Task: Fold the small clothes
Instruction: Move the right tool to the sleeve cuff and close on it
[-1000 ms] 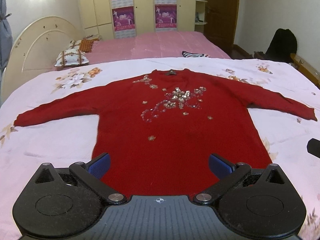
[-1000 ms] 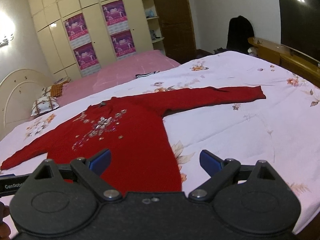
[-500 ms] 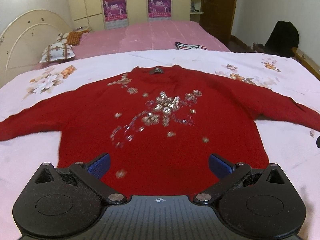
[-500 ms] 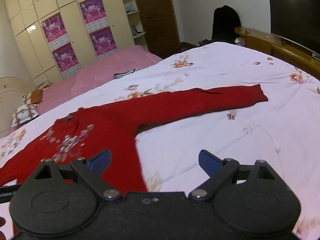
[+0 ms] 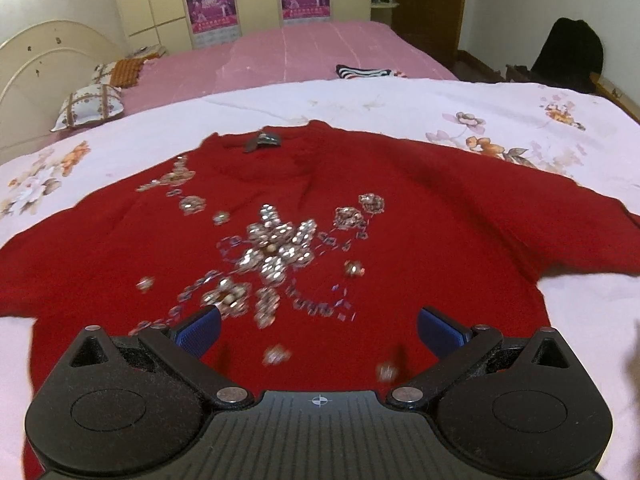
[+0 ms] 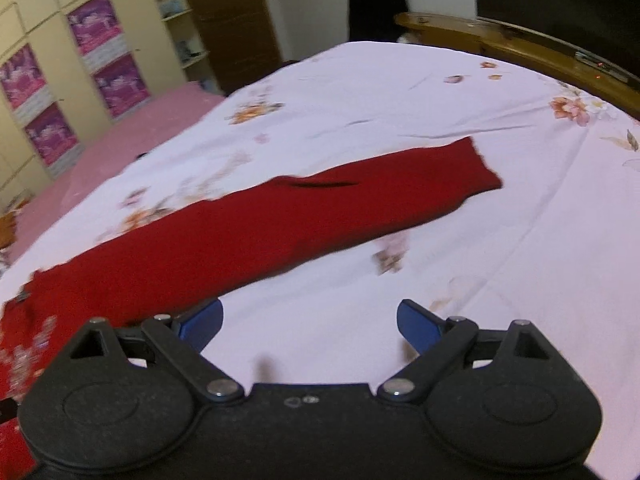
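Lying flat, one red sweater [image 5: 400, 208], two pillows [image 5: 90, 106]

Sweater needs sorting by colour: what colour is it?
Red sweater, silver sequin flowers; the left wrist view shows it best.

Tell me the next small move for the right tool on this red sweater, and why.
Probably carry the right tool forward to the sleeve and lower it near the cuff. The sweater lies flat on the bedsheet with that sleeve stretched straight out, unfolded, and both tools are open and empty, the left tool above the sweater's front.
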{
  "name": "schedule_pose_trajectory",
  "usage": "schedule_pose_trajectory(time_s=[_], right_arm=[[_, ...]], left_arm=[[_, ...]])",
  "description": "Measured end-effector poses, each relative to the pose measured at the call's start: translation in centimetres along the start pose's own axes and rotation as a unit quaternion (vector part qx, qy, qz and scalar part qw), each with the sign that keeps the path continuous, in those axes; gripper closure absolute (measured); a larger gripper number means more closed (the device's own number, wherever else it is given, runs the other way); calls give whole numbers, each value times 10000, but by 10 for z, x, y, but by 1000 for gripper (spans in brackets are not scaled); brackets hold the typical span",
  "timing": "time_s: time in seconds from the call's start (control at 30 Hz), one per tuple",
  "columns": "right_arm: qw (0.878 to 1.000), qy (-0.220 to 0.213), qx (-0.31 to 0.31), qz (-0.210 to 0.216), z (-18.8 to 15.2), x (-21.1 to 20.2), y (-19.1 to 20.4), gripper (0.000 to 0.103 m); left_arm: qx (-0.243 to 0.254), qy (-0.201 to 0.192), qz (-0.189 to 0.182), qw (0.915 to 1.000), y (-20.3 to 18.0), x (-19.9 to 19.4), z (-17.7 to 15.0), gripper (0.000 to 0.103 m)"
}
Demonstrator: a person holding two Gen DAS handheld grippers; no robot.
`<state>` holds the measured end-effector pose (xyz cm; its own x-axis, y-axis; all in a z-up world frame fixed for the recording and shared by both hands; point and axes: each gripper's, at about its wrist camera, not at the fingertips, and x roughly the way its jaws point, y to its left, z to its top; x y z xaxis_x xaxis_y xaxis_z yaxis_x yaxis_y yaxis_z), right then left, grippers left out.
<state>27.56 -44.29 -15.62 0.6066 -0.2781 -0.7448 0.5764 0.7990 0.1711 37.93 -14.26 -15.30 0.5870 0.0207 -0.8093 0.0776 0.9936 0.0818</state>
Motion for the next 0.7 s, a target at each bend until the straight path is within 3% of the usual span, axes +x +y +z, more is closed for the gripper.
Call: schedule_pose_trajectory(time_s=[0.3, 0.6, 0.7], right_arm=[[9968, 223, 738, -192, 23, 54, -46, 11], [9920, -174, 1156, -477, 46, 74, -71, 11], [9930, -74, 1108, -401, 43, 68, -73, 11]], left_arm=[[-57, 80, 99, 9999, -11, 36, 18, 0], [-65, 60, 213, 9997, -5, 42, 23, 0], [-34, 12, 219, 9998, -2, 38, 23, 0]])
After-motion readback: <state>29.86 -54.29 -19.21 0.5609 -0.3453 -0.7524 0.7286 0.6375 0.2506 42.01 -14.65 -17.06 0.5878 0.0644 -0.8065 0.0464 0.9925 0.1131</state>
